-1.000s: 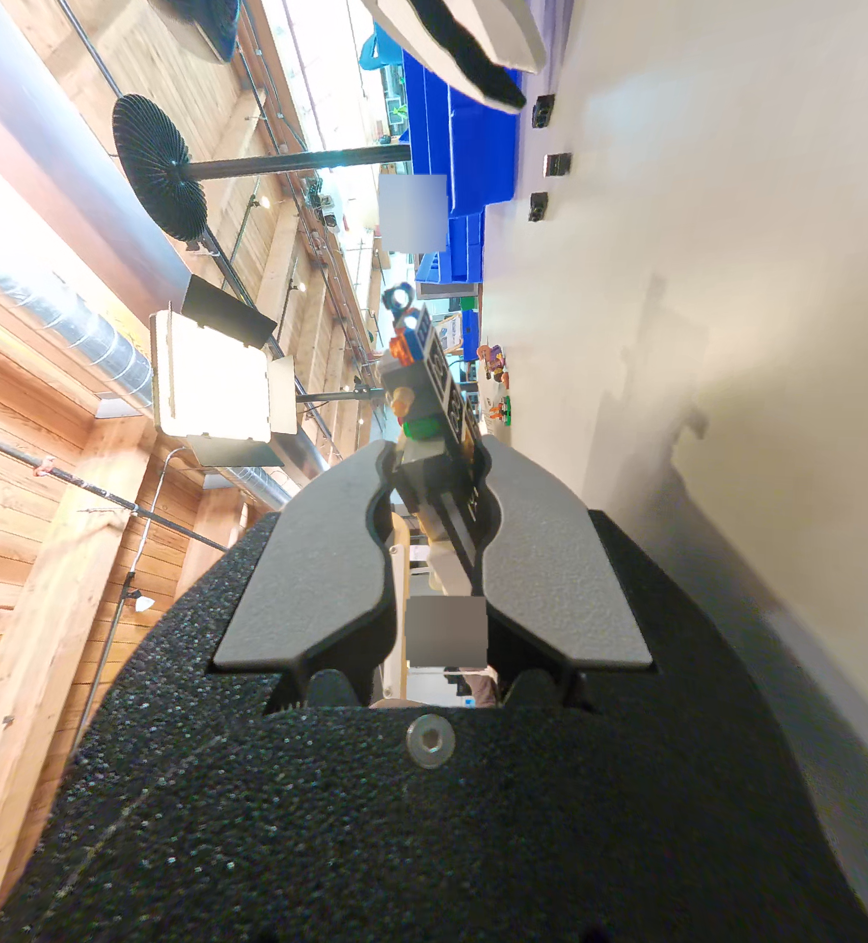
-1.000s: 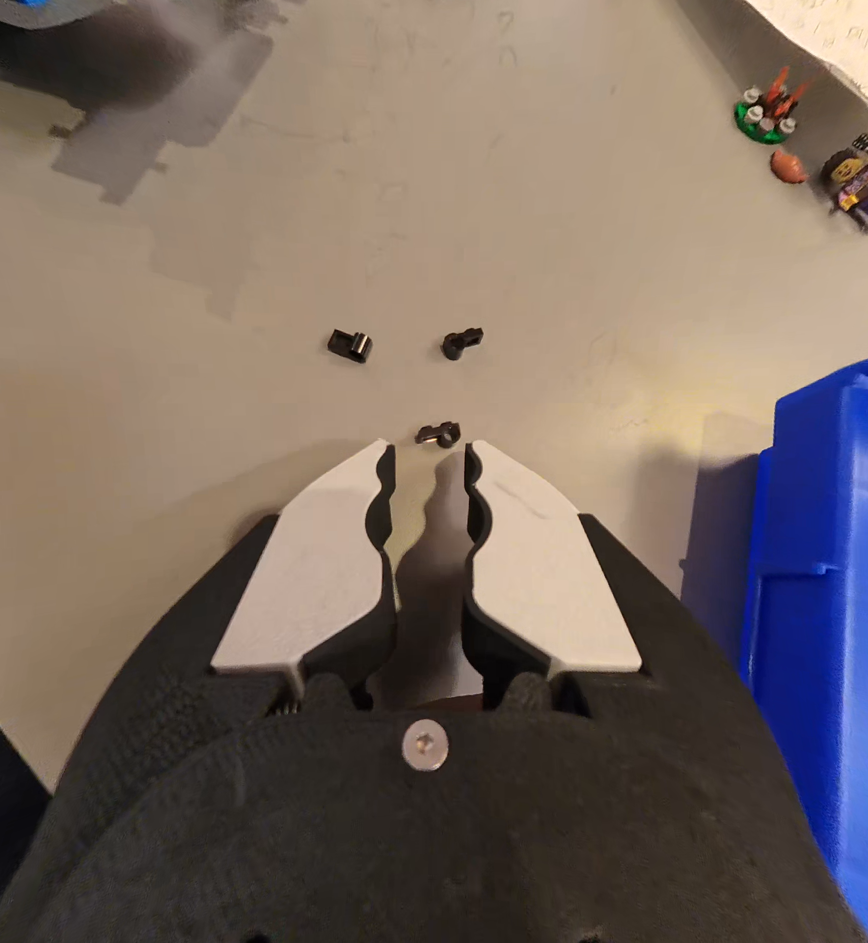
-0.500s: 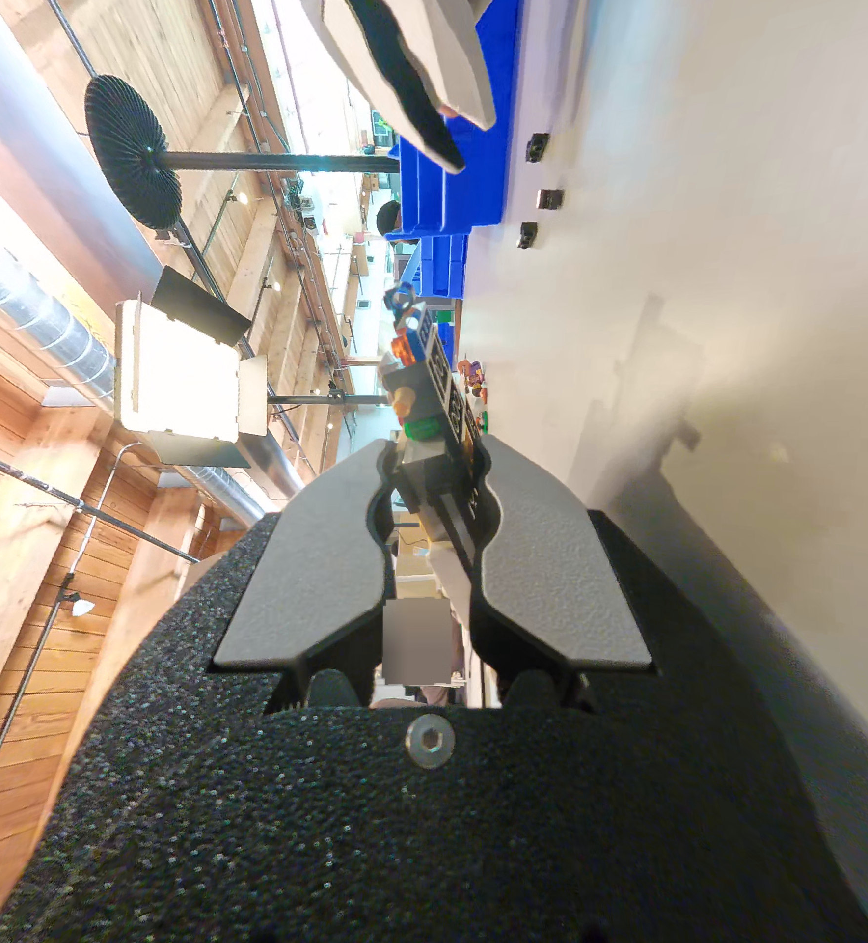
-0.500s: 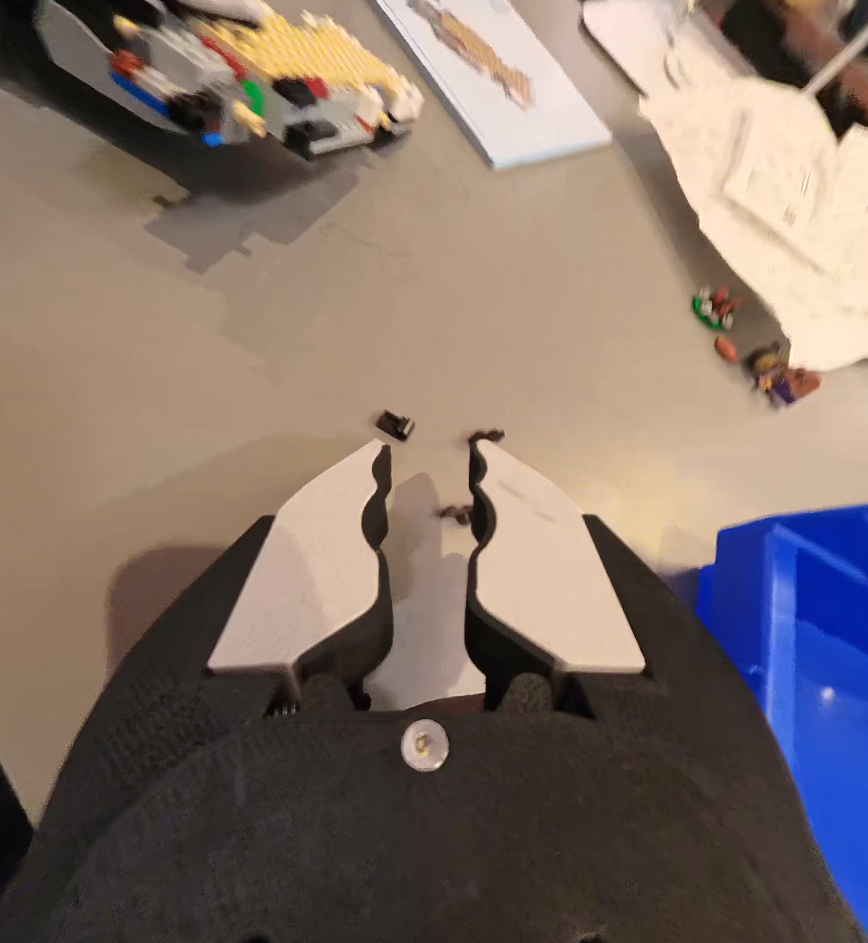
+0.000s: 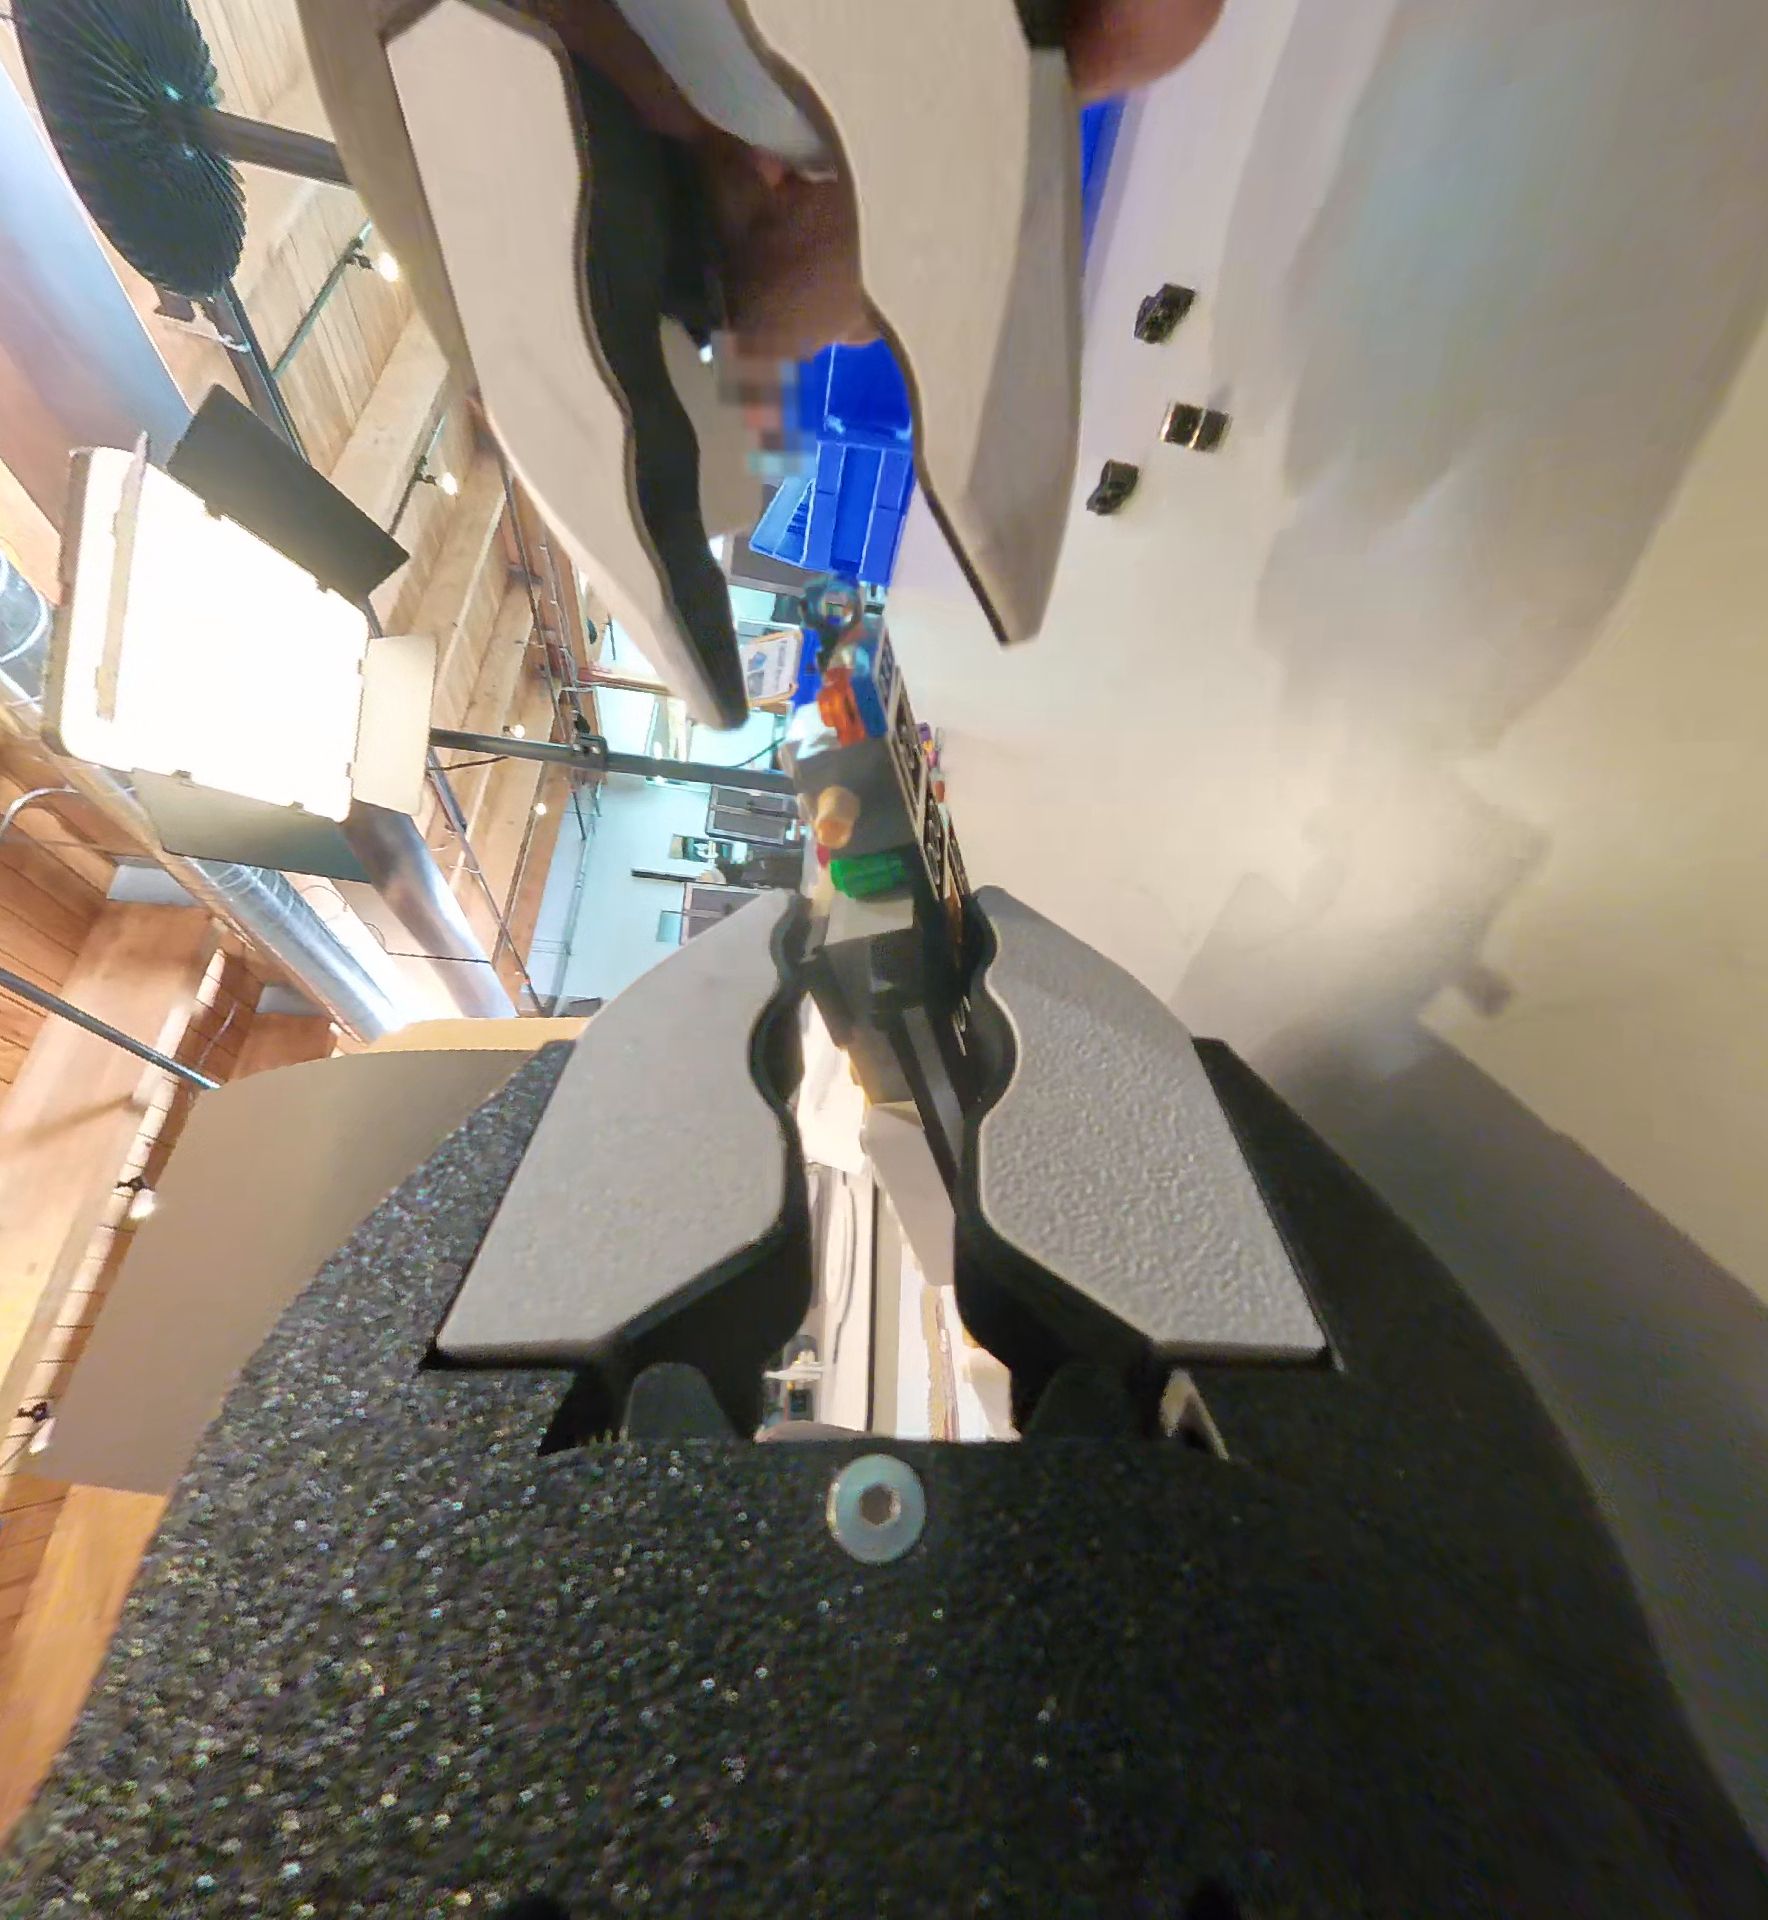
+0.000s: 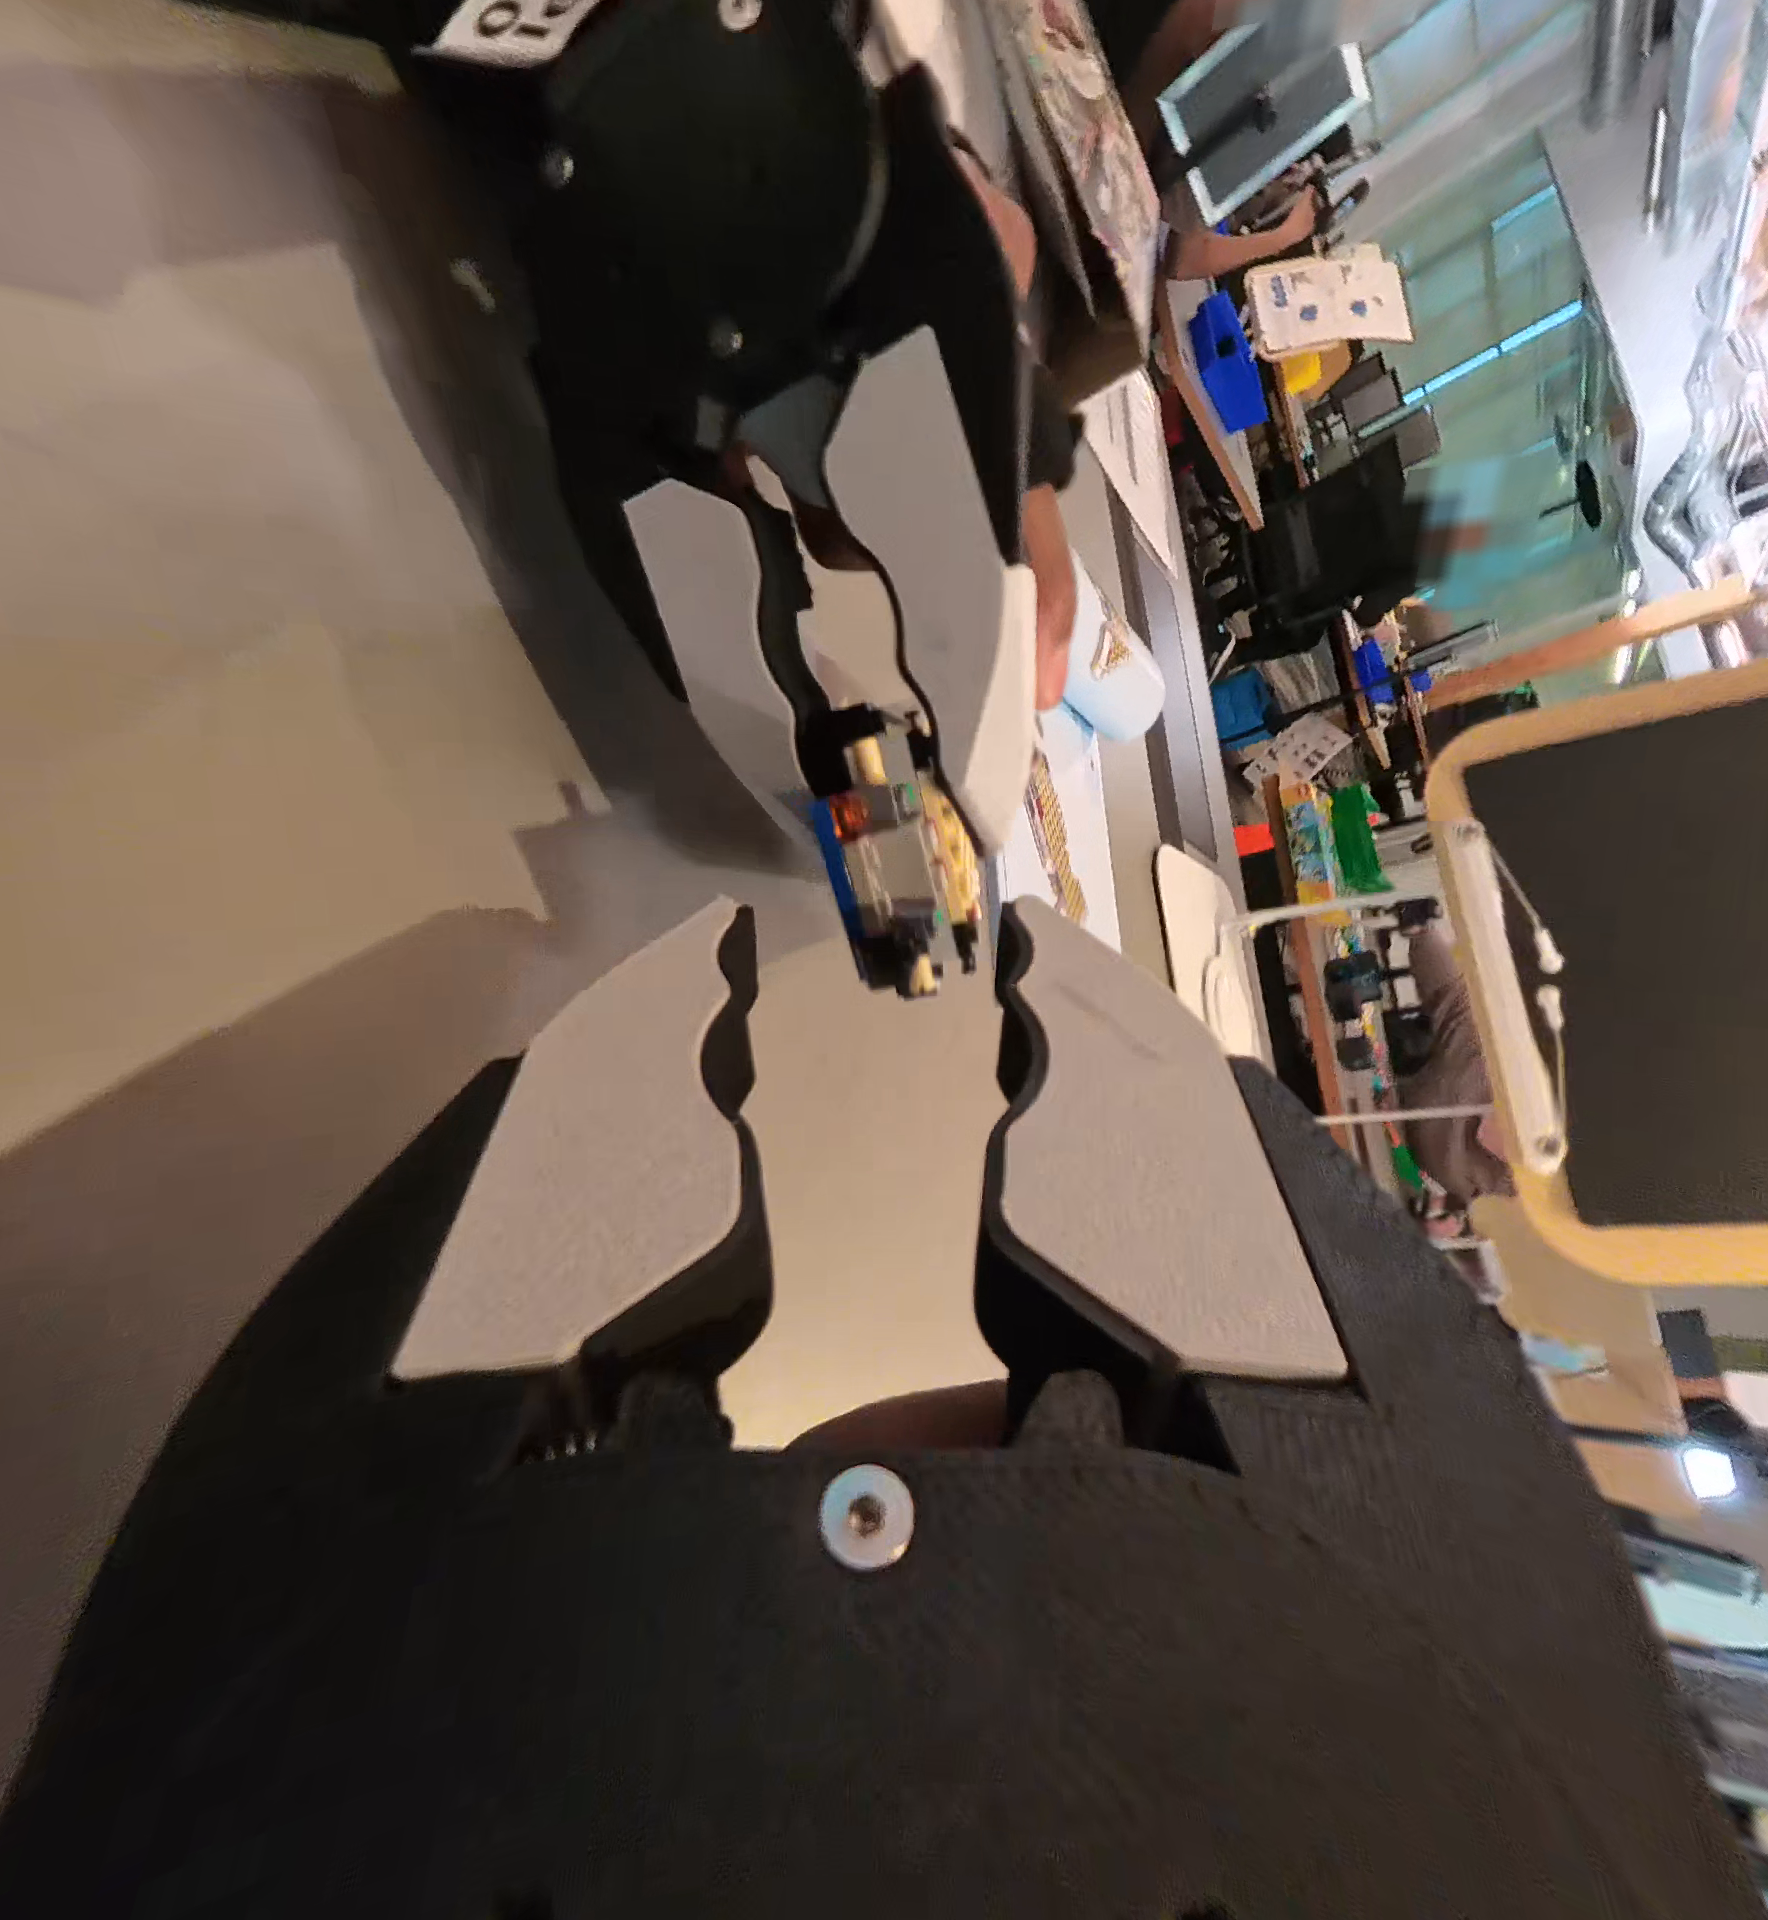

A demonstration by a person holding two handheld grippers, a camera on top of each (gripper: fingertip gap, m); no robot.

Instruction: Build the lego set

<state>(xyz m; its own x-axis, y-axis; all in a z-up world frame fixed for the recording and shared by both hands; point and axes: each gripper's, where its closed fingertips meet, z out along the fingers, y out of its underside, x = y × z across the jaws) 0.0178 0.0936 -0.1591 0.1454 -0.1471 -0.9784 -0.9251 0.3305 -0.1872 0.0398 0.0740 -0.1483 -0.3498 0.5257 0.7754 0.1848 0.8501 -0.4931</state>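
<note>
left wrist view: left gripper (image 5: 885,920) clamped on a small toy-brick assembly (image 5: 864,800), grey and black with blue, orange and green bits, both dark pads pressed to its base and the rest sticking out toward 12 o'clock, likely so the free end stays reachable. right gripper (image 5: 864,665) entering from 12 o'clock, pale fingers (image 5: 537,343) spread wide, tips just beyond the assembly's far end, nothing between them. three small black parts (image 5: 1166,312) lying on the pale table (image 5: 1482,727) at 1 o'clock, well apart from both grippers. blue bins (image 5: 849,488) far off near 12 o'clock.

right wrist view: same meeting from the other side. right gripper (image 6: 869,940) with jaws parted and bare, the assembly (image 6: 901,894) hanging just ahead of the tips, nearer the right-hand finger, not touching either pad. left gripper (image 6: 864,727) reaching in from 12 o'clock, closed on the assembly's upper end, seemingly presenting it. wood-framed dark panel (image 6: 1638,935) at 3 o'clock.
</note>
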